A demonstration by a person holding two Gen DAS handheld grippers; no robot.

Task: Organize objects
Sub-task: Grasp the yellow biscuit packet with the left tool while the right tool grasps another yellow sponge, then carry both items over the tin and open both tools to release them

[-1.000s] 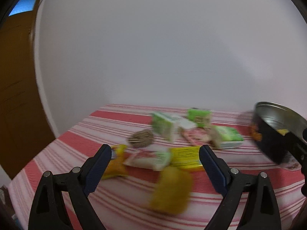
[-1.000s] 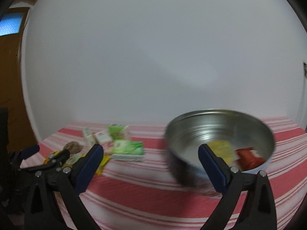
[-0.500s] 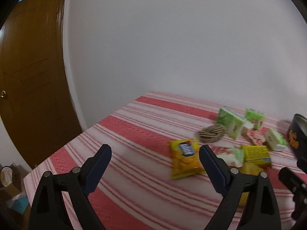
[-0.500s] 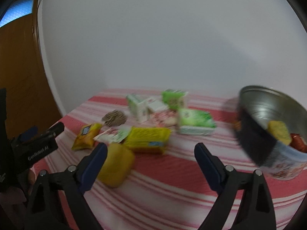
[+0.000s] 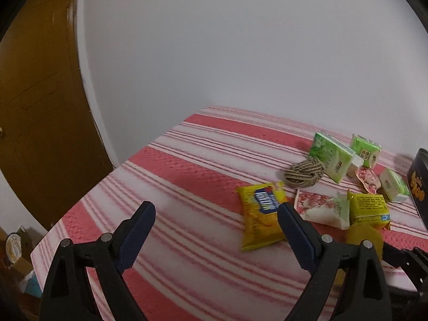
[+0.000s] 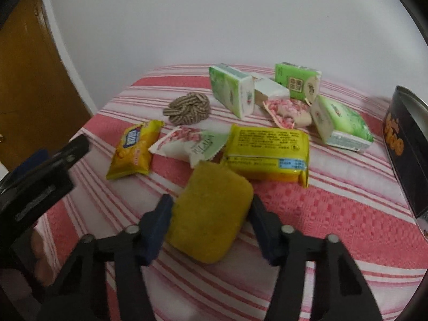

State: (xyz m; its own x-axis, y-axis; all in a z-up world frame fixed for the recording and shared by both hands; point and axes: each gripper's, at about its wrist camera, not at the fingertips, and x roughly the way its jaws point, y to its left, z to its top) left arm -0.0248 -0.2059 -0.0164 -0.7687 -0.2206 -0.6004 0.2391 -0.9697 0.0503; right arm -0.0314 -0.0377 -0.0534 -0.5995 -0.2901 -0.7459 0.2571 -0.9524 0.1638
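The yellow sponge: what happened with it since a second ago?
The right gripper swung away from the tin to the yellow sponge, and its jaws are closing around it. The left gripper turned aside, open and empty. The snack packets and the sponge stayed put.

yellow sponge (image 6: 211, 211), flat on striped cloth (image 6: 321, 208)

The left gripper (image 5: 215, 214) has two black plastic arms in a triangle shape, each with open cut-outs; every arm carries two round silver screws, and the fingers (image 5: 137, 226) wear dark blue pads on their inner faces; the right gripper (image 6: 210, 214) is built the same, black frame, silver screws, blue pads (image 6: 160, 223); at the left edge of the right wrist view, a black bar bears small pale lettering, too blurred to read.
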